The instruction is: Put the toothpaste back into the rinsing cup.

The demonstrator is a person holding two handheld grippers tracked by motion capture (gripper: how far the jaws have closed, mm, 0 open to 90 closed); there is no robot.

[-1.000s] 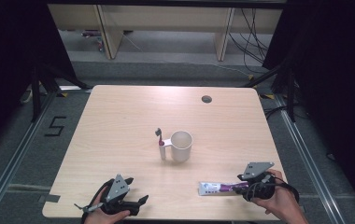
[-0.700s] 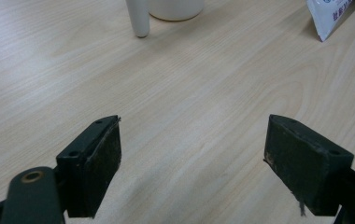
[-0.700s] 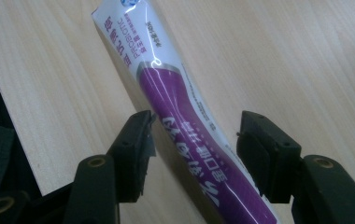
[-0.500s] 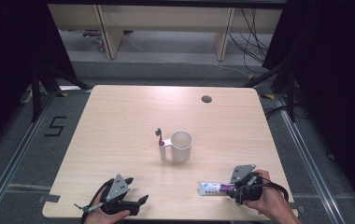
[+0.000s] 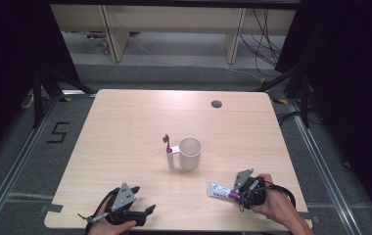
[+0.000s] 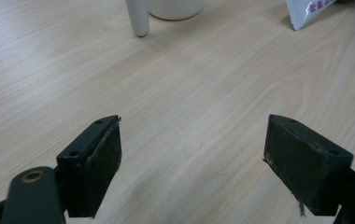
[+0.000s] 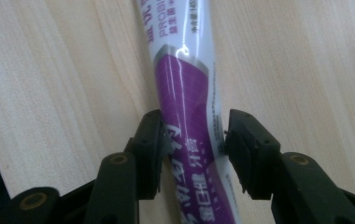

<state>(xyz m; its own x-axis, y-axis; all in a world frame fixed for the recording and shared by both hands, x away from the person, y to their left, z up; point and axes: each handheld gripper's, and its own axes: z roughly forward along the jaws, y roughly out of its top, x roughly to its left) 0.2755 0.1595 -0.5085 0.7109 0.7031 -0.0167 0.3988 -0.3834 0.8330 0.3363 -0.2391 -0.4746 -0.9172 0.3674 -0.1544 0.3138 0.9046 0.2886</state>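
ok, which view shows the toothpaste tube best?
The right gripper view: the toothpaste tube runs up the frame, print readable, between the right claw jaws, which pinch its purple end. The high view shows it small on the table. The left gripper view catches a corner.

The toothpaste tube (image 7: pixel 185 84) bears white "PRO…" lettering and unreadable Chinese characters. A "5" (image 5: pixel 58 132) is marked on the floor left of the desk (image 5: pixel 125 127).
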